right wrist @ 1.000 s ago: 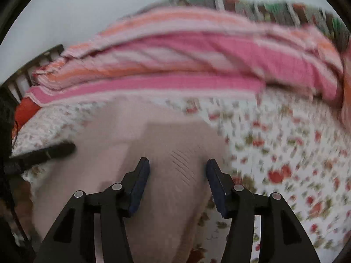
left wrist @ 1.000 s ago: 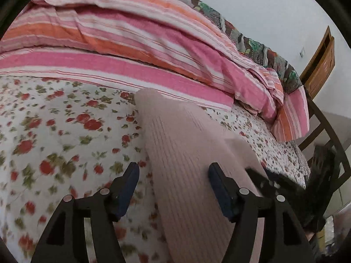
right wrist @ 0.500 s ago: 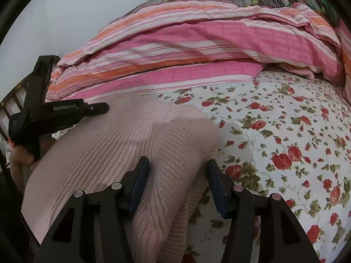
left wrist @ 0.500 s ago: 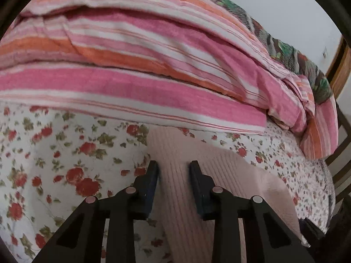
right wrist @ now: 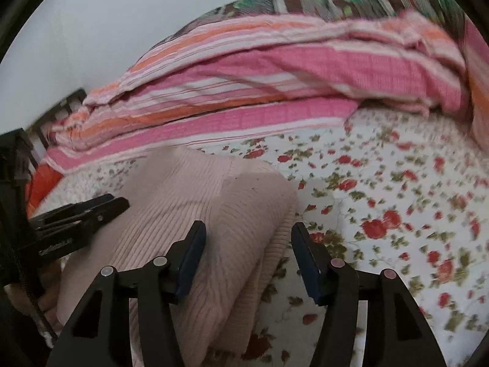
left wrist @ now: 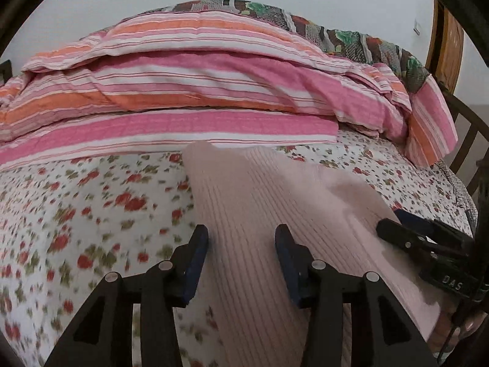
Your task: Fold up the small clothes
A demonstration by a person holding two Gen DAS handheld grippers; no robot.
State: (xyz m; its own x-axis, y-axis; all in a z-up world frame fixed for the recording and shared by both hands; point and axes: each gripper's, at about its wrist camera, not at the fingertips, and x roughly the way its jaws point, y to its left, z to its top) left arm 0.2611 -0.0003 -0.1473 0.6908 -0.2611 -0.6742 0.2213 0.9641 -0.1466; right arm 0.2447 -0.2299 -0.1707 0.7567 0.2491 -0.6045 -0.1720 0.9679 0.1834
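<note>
My left gripper [left wrist: 241, 255] is spreading its jaws again after narrowing, straddling the pink sweater [left wrist: 262, 214] lying folded on the floral bed sheet [left wrist: 91, 214]; my right gripper [right wrist: 247, 252] is widening slightly, pinching nothing.

surface: bed [left wrist: 91, 229], white sheet printed with red roses and green leaves | on it, near side: folded pale-pink ribbed knit sweater [left wrist: 259, 214], lying flat on the sheet | on it, far side: bunched pink, orange and white striped quilt [left wrist: 198, 91], its edge just beyond the sweater
</note>
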